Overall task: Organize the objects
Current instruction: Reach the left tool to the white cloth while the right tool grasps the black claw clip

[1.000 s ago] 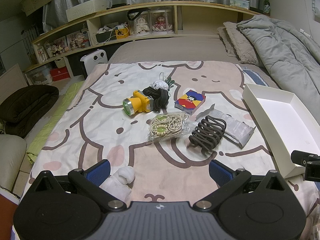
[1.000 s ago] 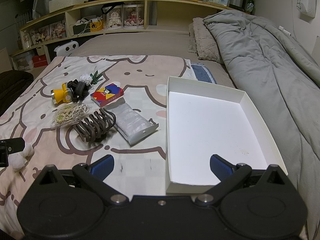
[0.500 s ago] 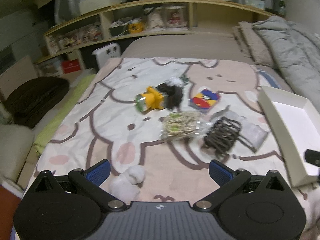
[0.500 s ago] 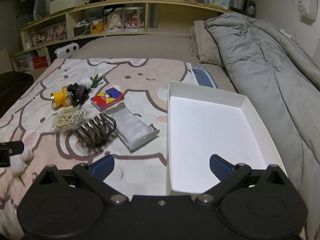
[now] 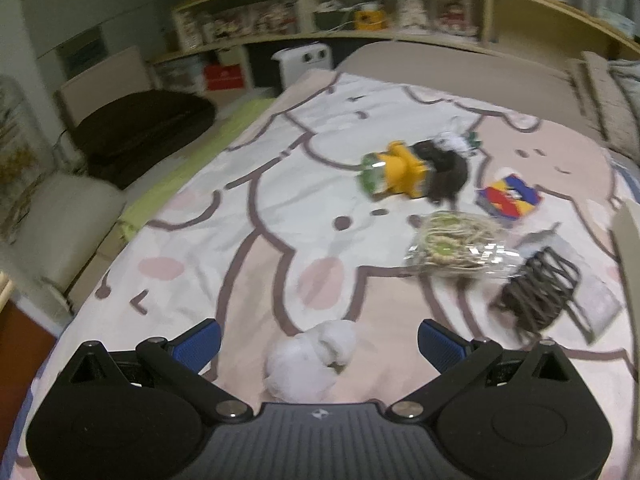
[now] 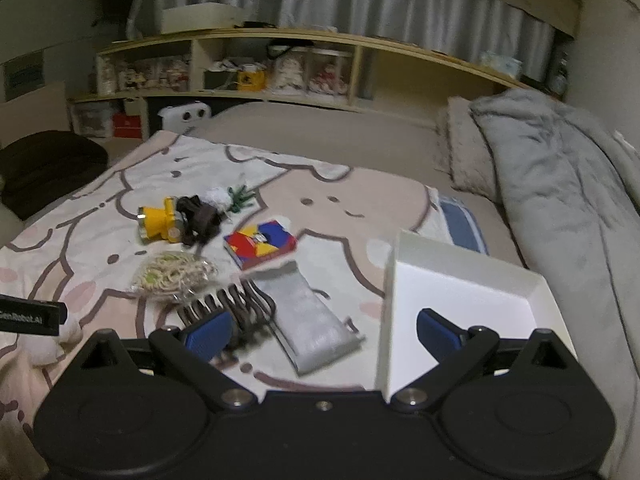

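A small white plush (image 5: pixel 310 356) lies on the cartoon-print blanket (image 5: pixel 260 208), between the fingers of my open left gripper (image 5: pixel 318 342). Beyond it lie a yellow headlamp with a dark strap (image 5: pixel 404 174), a bag of beige cord (image 5: pixel 456 240), a dark wavy hair claw (image 5: pixel 536 292), a colourful card box (image 5: pixel 508 198) and a silver pouch (image 6: pixel 310 322). My right gripper (image 6: pixel 322 330) is open, its left pad over the hair claw (image 6: pixel 236 306) and its right pad over the corner of the empty white box (image 6: pixel 464 300). The left gripper's side shows at the left edge (image 6: pixel 28 314).
A grey duvet (image 6: pixel 560 184) and pillow (image 6: pixel 466 156) lie at the right of the bed. A shelf (image 6: pixel 280 76) with figurines and boxes runs along the back. A dark cushion (image 5: pixel 148 128) and a white heater (image 5: pixel 306 60) stand left of the bed.
My left gripper has swung left and closed in, so the white plush now sits centred between its fingers. My right gripper has turned left and lowered toward the hair claw and pouch.
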